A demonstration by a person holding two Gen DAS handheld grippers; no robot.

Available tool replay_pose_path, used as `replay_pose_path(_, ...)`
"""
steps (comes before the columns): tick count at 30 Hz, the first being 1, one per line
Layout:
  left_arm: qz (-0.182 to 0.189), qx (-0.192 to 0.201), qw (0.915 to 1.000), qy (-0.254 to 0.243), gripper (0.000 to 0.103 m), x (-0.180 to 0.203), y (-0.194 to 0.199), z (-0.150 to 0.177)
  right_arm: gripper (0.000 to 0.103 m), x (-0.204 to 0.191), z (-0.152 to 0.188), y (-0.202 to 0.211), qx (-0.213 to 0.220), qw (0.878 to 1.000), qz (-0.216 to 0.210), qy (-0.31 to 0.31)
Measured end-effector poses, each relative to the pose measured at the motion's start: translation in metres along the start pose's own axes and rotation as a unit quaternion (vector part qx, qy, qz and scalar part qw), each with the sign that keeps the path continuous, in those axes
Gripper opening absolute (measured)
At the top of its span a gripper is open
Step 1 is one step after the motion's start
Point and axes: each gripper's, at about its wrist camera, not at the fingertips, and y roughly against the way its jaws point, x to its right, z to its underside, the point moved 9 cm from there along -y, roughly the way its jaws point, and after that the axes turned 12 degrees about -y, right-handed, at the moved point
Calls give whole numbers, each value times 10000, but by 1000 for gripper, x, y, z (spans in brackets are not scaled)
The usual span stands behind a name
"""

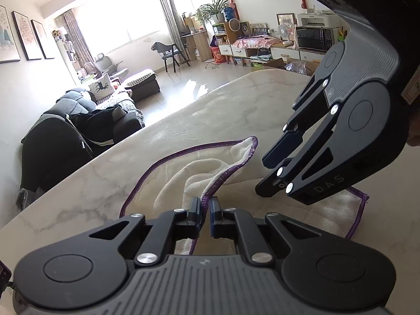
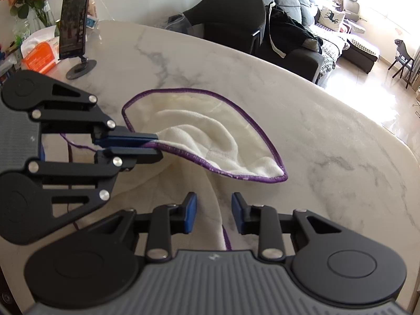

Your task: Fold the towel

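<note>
One towel [image 2: 210, 136] edge pinched in left gripper [image 1: 206, 210]; right gripper [image 2: 214, 212] spread, empty above it

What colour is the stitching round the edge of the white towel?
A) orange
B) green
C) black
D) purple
D: the towel on the marble table has a purple stitched border, and the left gripper is pinching that purple edge.

The letters "DAS" stand in pale print on the black body of the right gripper [image 1: 273, 176], while a brand name on the white printer [image 1: 315, 19] is perhaps "Canon", too small to confirm.
</note>
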Motion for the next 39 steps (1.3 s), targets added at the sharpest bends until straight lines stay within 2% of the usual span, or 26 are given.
replay_pose_path(3,-82,8,10000,48,7,-6,3,-1,28,-3,-7,-8,-13,10000,-6,-21)
replay_pose_path(5,-141,-9,9999,96,7,-10,5,0,21,-3,-9,-13,-52,10000,13,-16)
replay_pose_path(6,-189,-30,9997,124,7,-14,6,2,12,-4,-9,-15,-73,10000,29,9)
replay_pose_path(9,-382,-161,9989,231,7,-26,9,10,6,-2,-9,-16,-77,9999,98,44)
replay_pose_path(19,-629,-491,9951,580,7,-52,20,39,5,10,-1,-1,-33,9989,451,129)
replay_pose_path(33,-836,-853,9874,1035,7,-79,28,74,5,27,9,12,-74,9976,675,100)
replay_pose_path(39,-749,-1034,9841,1235,7,-84,25,90,6,26,18,13,-136,9974,692,114)
